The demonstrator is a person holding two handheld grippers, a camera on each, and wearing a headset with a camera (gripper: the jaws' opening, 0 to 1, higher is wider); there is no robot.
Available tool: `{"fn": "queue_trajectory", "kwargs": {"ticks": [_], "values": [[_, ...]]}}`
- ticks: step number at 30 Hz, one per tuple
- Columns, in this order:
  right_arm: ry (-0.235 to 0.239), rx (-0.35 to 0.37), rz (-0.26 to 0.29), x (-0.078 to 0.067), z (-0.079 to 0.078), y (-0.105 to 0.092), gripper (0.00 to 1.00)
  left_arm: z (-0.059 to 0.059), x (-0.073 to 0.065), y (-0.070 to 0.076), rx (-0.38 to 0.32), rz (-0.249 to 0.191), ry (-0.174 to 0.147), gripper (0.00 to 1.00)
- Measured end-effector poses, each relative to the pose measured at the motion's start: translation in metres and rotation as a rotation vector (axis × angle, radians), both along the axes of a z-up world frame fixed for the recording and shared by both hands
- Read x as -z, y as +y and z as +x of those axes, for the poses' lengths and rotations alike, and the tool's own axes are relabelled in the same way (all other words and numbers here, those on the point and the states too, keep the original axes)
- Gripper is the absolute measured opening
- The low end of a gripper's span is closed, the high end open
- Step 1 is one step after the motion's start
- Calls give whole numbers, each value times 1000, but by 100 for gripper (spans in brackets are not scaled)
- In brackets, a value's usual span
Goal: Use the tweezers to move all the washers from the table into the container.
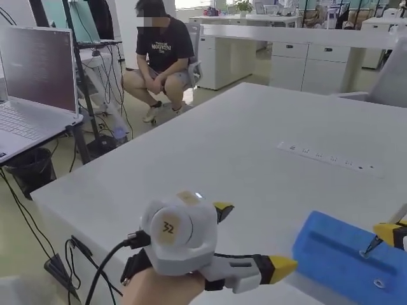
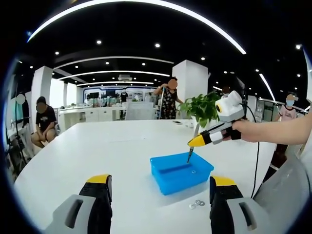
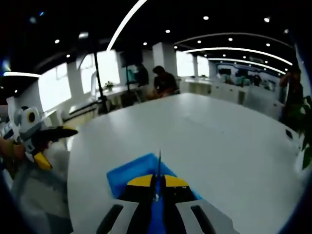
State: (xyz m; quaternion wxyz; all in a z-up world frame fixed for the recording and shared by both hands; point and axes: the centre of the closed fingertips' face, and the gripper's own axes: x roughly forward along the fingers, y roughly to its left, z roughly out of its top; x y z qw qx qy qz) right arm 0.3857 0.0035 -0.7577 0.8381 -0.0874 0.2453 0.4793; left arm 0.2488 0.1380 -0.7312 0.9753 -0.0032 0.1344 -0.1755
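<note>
Blue container [image 1: 350, 254] sits on the white table [image 1: 254, 146], lower right of head view, with one washer [image 1: 379, 283] lying inside. At the right edge, the right gripper [image 1: 389, 234] has its jaws pinched on the tweezers [image 1: 370, 246], tips pointing down into the container; can't tell if they touch its floor. Bottom centre, the left gripper [image 1: 254, 236] has jaws spread wide with nothing between them, just left of the container. In the left gripper view, a few loose washers [image 2: 196, 203] lie on the table just beside the container, lower right of centre.
</note>
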Motion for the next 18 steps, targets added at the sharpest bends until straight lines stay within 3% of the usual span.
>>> {"fn": "queue_trajectory", "kwargs": {"ticks": [12,18], "values": [[1,6,-34,17,-5,-3,3,-2,7,-7,34,29,32,83],[21,0,-60,38,-4,-6,3,-2,9,-6,36,36,41,83]]}}
